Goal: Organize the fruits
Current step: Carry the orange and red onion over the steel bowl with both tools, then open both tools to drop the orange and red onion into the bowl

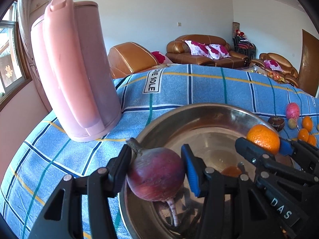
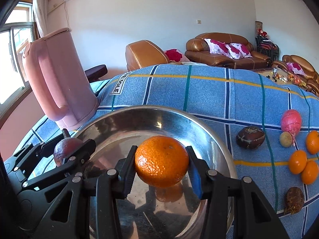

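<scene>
Left gripper (image 1: pixel 156 172) clamped snug on a purple beet (image 1: pixel 155 176), pads pressing both sides, stem up, root dangling down over the near left edge of the steel bowl (image 1: pixel 179 117). Right gripper (image 2: pixel 161 166) pinched just as tight around an orange (image 2: pixel 161 161), held above the middle of the bowl, with its reflection showing on the metal underneath. Both fruits off the bowl floor, not touching it. Rest of the fruit lay out on the blue checked cloth (image 2: pixel 209 91) to the right of the bowl: dark brown fruit (image 2: pixel 250 137), pink one (image 2: pixel 291 120), small yellowish one (image 2: pixel 286 138), three more oranges (image 2: pixel 298 161), plus a wrinkly brown fruit (image 2: pixel 294 200) nearest. Pink jug (image 2: pixel 57 75) stood behind the bowl on the left.
</scene>
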